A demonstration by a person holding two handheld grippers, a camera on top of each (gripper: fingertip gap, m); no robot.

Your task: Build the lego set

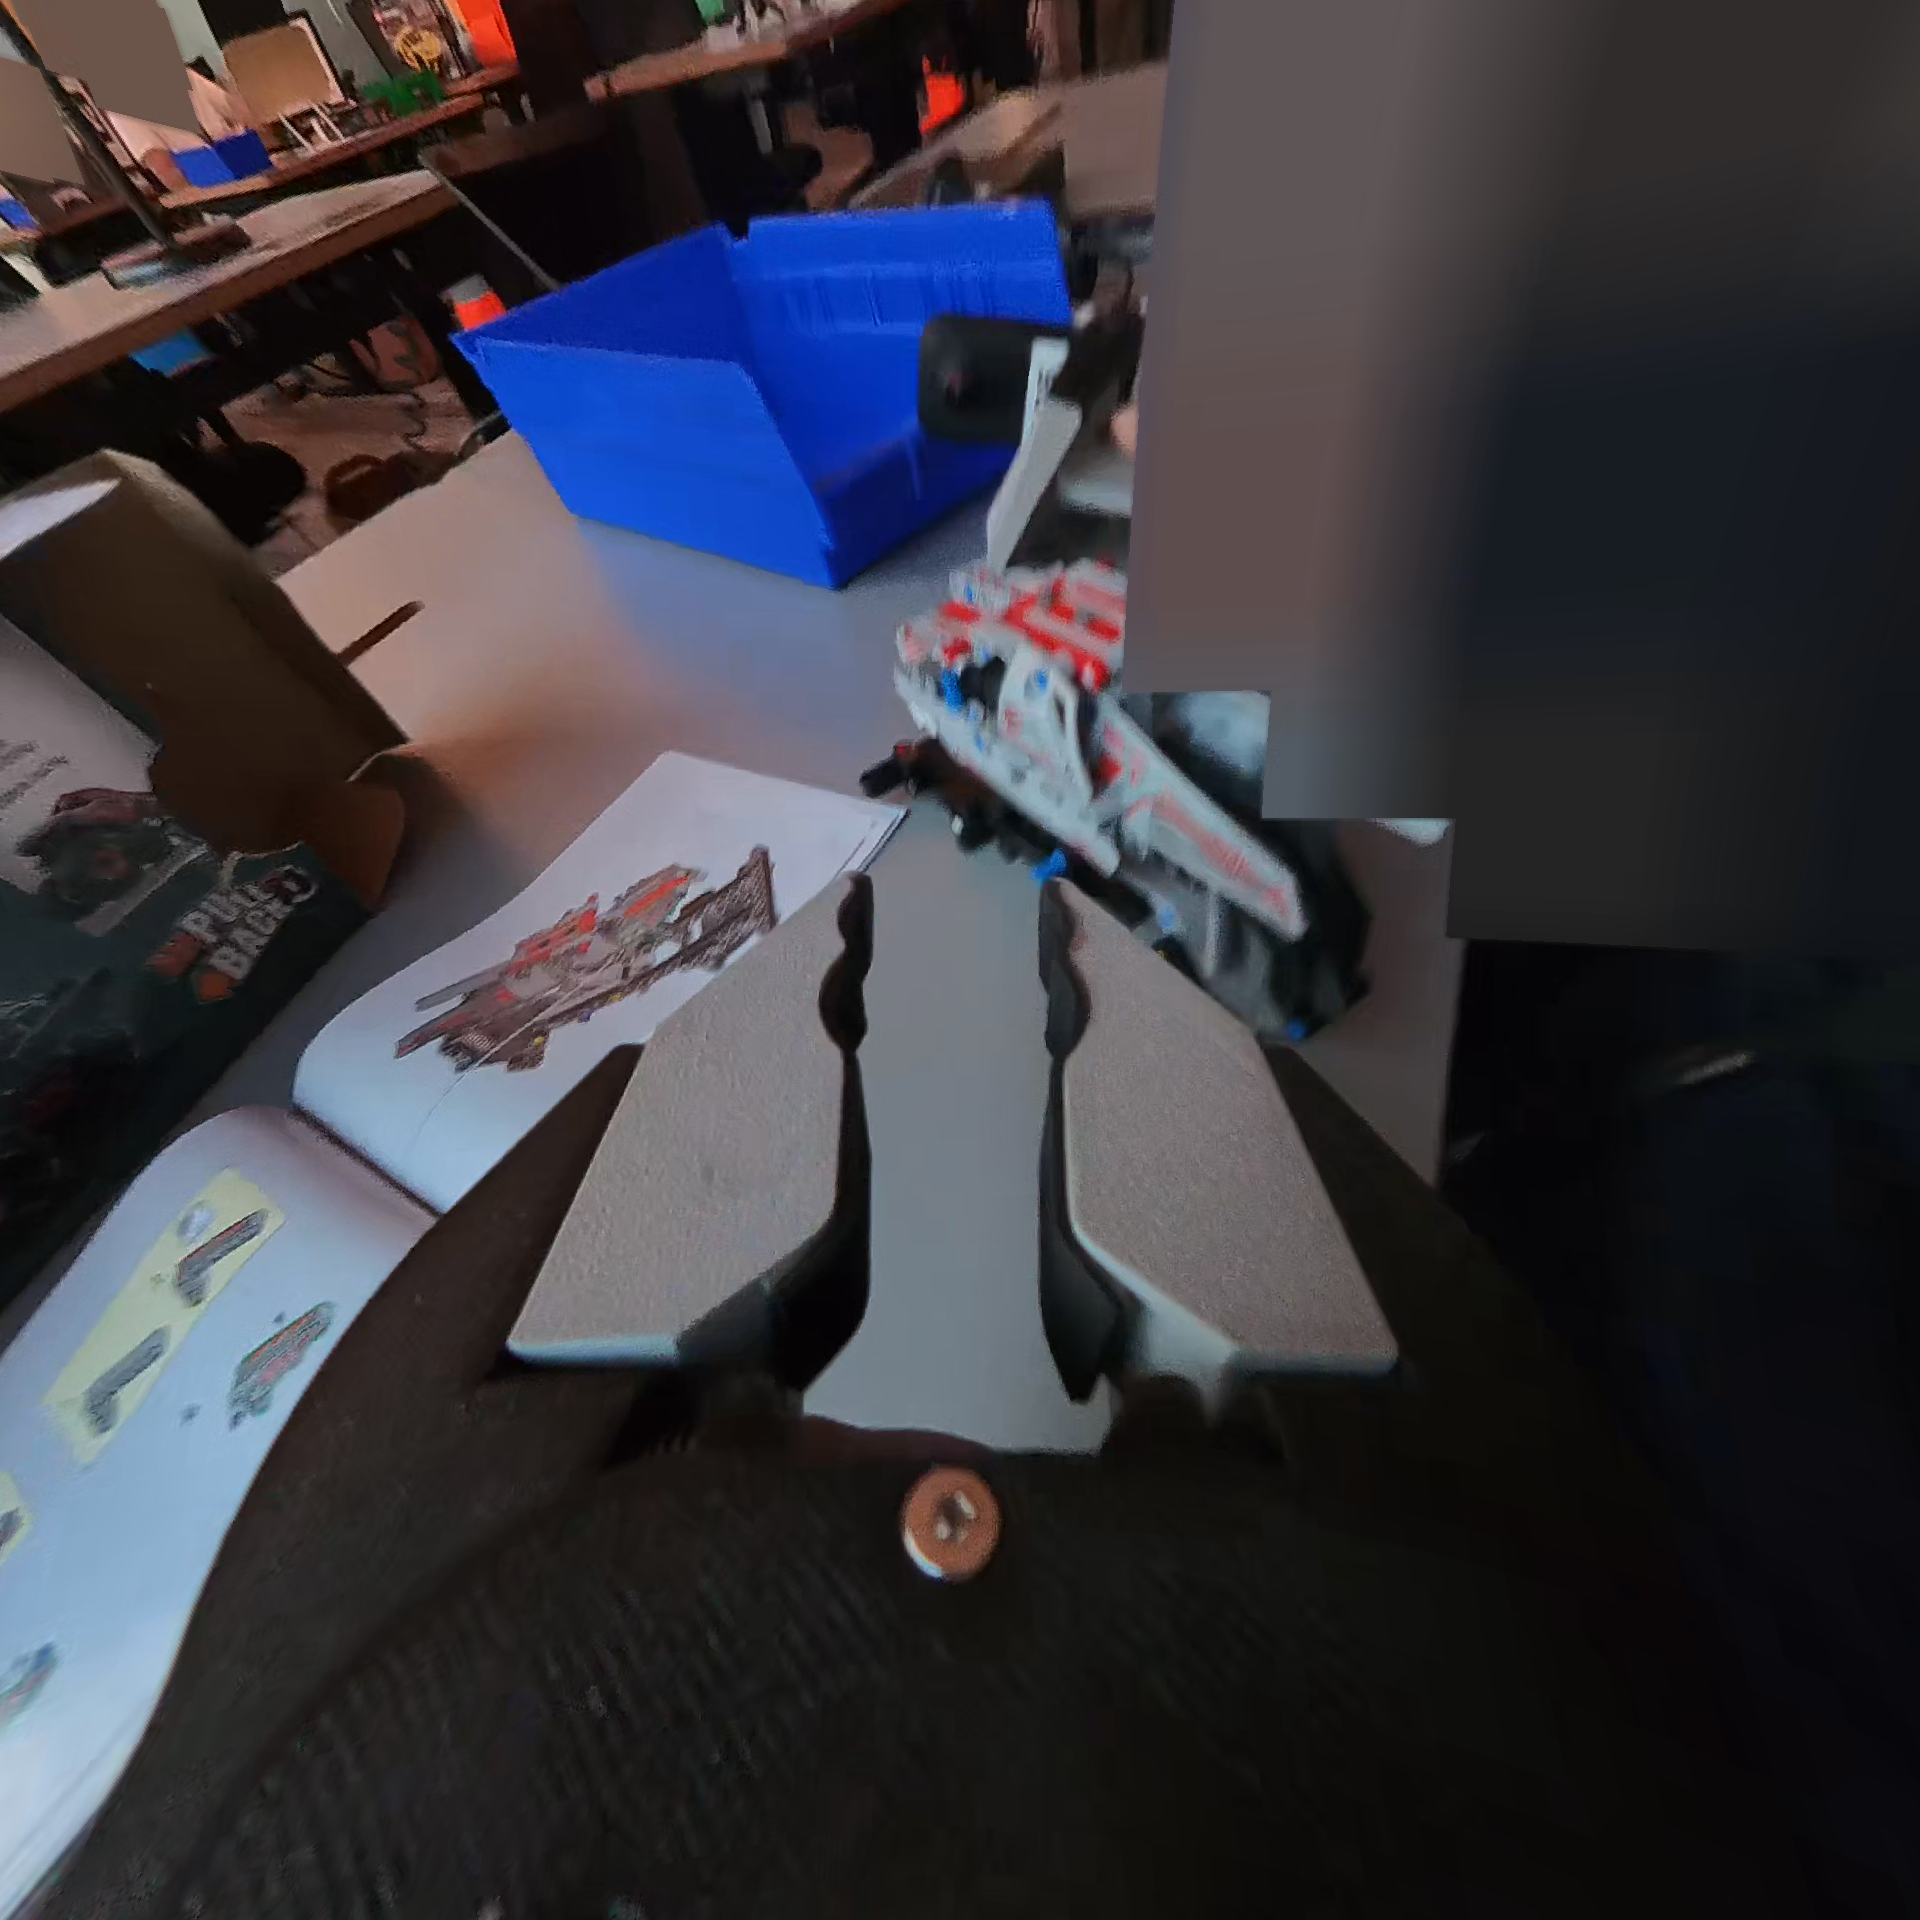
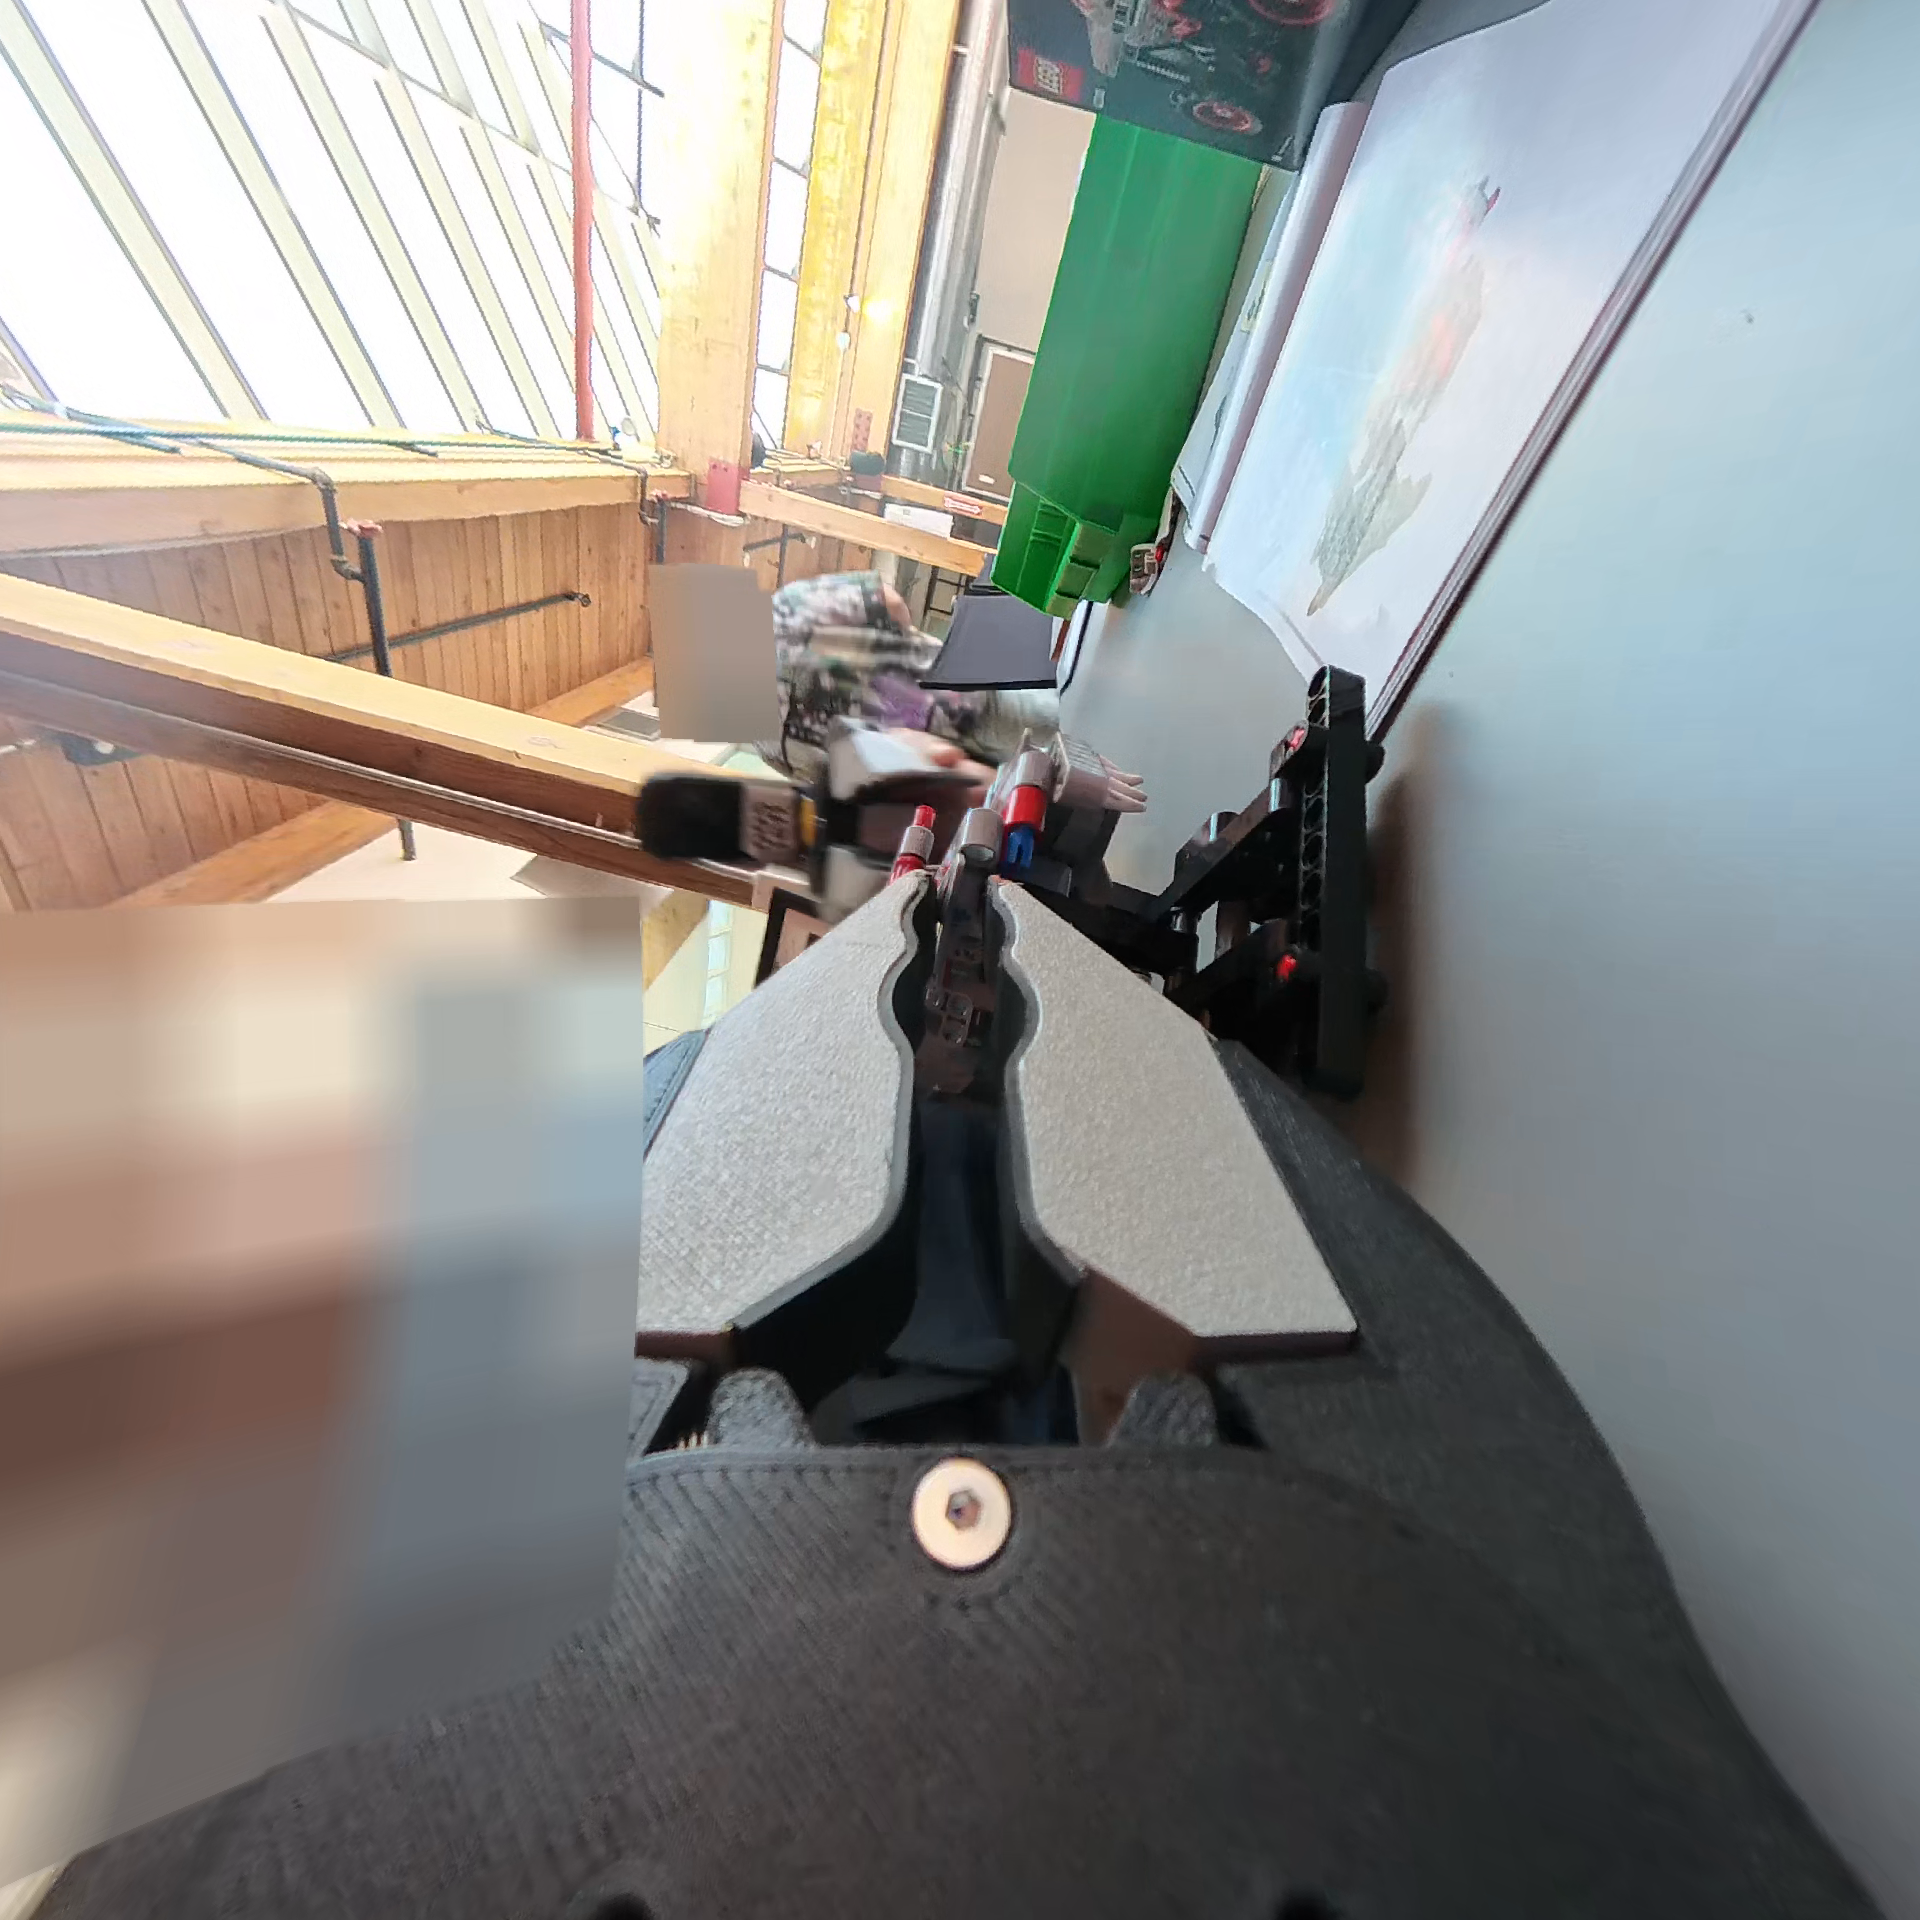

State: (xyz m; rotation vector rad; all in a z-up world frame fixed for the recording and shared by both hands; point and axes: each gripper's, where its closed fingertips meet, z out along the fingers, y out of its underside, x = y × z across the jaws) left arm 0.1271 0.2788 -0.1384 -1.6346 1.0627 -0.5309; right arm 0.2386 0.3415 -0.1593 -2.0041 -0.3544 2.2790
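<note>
left gripper (image 1: 951,914) hovering empty, jaws spread, over instruction booklet (image 1: 665,925) | right gripper (image 2: 961,904) pinching lego model (image 1: 1081,748), jaws pressed on it, lifting it off counter (image 1: 623,644) | step: probably mid-assembly, blurry | next: left fetching piece, aligning pins

I see a blue bin (image 1: 769,384) standing open on the grey table (image 1: 582,644); a brown cardboard box (image 1: 177,634) sits near its left edge. From the right wrist view, a green bin (image 2: 1122,364) stands at the table's far end.
</note>
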